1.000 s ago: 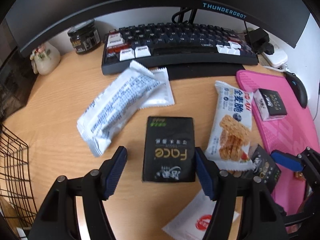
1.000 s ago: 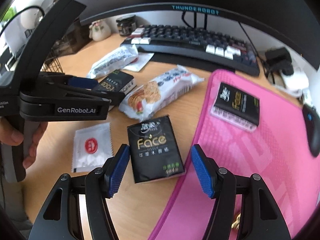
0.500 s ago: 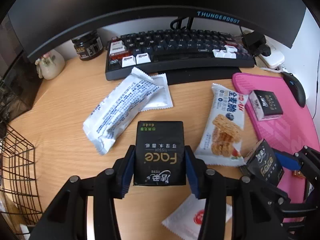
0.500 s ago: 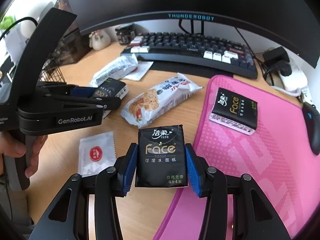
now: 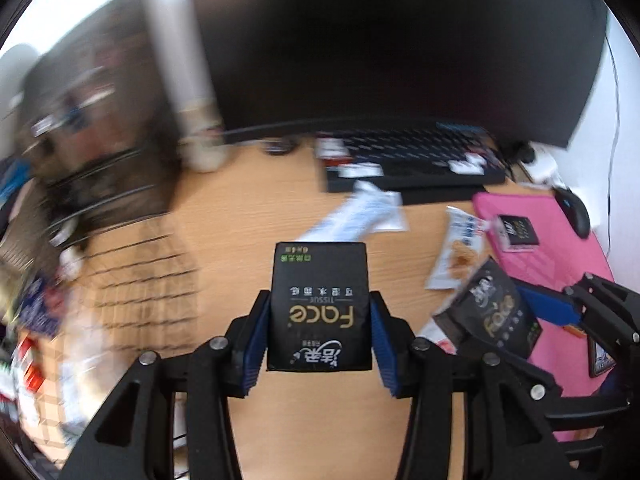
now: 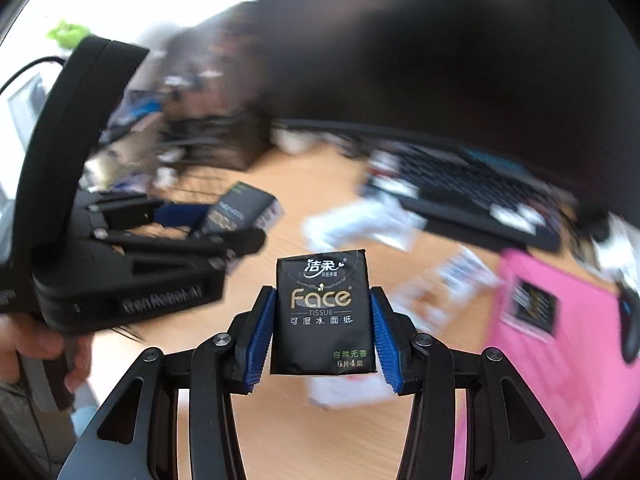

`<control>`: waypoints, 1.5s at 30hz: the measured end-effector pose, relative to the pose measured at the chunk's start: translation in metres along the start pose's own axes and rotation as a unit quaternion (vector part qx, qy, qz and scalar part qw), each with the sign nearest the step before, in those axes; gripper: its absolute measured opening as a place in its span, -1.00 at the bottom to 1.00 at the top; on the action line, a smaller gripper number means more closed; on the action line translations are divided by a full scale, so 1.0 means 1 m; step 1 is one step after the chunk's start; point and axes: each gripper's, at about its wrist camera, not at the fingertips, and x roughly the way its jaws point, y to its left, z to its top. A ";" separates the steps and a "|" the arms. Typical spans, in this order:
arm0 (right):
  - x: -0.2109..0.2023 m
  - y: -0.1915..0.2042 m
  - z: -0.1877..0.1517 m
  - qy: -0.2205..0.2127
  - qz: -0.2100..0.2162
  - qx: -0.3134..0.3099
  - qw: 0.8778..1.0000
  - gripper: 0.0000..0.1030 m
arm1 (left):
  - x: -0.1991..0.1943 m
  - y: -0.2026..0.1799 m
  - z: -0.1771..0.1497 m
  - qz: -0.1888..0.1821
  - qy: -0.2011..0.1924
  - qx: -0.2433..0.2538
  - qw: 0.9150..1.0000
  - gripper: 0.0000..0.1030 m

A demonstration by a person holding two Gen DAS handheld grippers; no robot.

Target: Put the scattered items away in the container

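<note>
A: Comparing with a second ago, what changed?
B: Both black tissue packs lay on the desk (image 5: 224, 216) between spread pads; now the left gripper (image 5: 319, 336) pinches one pack (image 5: 319, 308) in the air, the right gripper (image 6: 323, 332) another (image 6: 322, 312).
A: Views differ?
B: Left shows the blurred wire basket (image 5: 132, 280) beside it; right shows a hand (image 6: 30, 344) holding the left tool.
</note>
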 end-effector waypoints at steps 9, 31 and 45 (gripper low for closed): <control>0.027 0.160 0.053 -0.026 0.113 -0.082 0.990 -0.09 | -0.078 0.155 -0.045 0.082 -0.034 -0.100 0.991 0.01; 0.045 0.181 0.055 -0.005 0.079 -0.077 0.994 0.22 | -0.072 0.186 -0.058 0.061 -0.025 -0.129 0.989 0.31; -0.002 0.065 0.025 -0.016 0.004 -0.007 1.000 0.22 | -0.059 0.069 -0.015 0.005 -0.032 -0.044 0.998 0.32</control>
